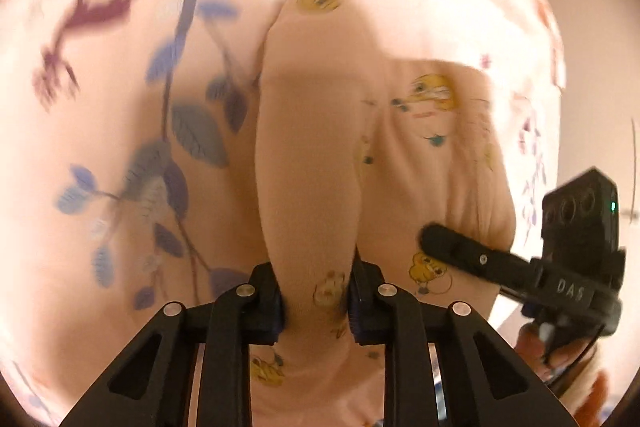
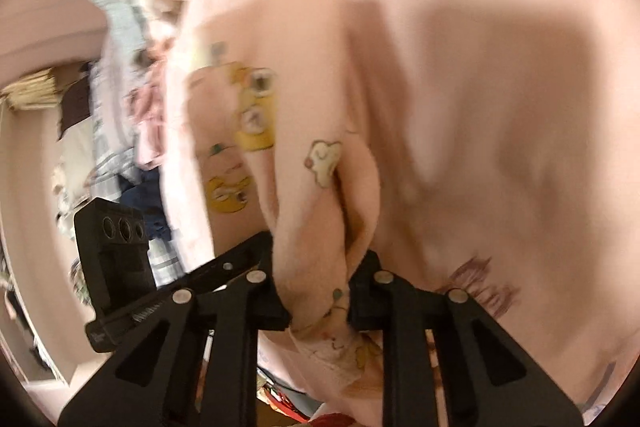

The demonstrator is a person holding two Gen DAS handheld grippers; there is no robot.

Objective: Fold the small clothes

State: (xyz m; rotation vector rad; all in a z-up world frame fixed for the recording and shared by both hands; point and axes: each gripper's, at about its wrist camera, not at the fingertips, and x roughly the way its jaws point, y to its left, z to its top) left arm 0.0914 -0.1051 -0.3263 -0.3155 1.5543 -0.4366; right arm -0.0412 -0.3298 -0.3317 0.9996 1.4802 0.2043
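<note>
A small pale pink garment with yellow cartoon prints hangs in front of both cameras. My left gripper is shut on a bunched fold of it. My right gripper is shut on another fold of the same garment. In the left wrist view the right gripper comes in from the right, its finger against the cloth. In the right wrist view the body of the left gripper shows at the lower left. Both views are blurred.
A pink sheet with blue and purple leaf prints lies under the garment. A pile of other clothes, pale blue, pink and dark blue, sits at the left in the right wrist view.
</note>
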